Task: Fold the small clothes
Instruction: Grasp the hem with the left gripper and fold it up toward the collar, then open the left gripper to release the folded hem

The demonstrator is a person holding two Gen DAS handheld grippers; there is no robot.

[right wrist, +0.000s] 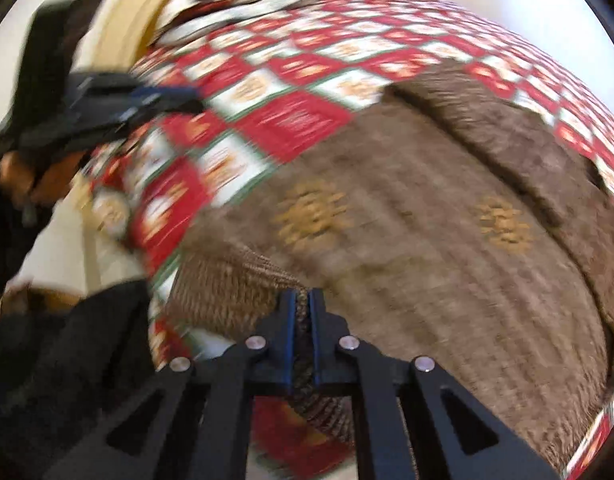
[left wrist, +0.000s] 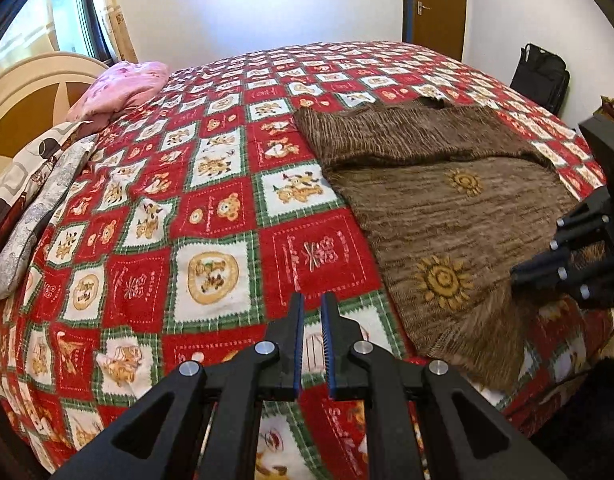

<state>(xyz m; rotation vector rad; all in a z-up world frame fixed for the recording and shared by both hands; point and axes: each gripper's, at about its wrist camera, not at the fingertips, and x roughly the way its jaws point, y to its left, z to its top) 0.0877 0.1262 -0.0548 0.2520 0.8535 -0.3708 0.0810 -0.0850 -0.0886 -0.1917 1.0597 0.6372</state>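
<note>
Right gripper (right wrist: 303, 300) pinched tight on the soft, floppy brown sweater (left wrist: 447, 208) at its six o'clock hem, left gripper (left wrist: 313, 300) closed, empty.

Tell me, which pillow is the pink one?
The pink pillow lies farthest back by the headboard; the patterned white pillow and grey pillow lie nearer.

You've got a fuzzy brown knit sweater (left wrist: 447, 208) with golden sun motifs lying flat near the bed's edge, its top part folded across the body, and one ribbed corner (right wrist: 243, 292) lifted.
</note>
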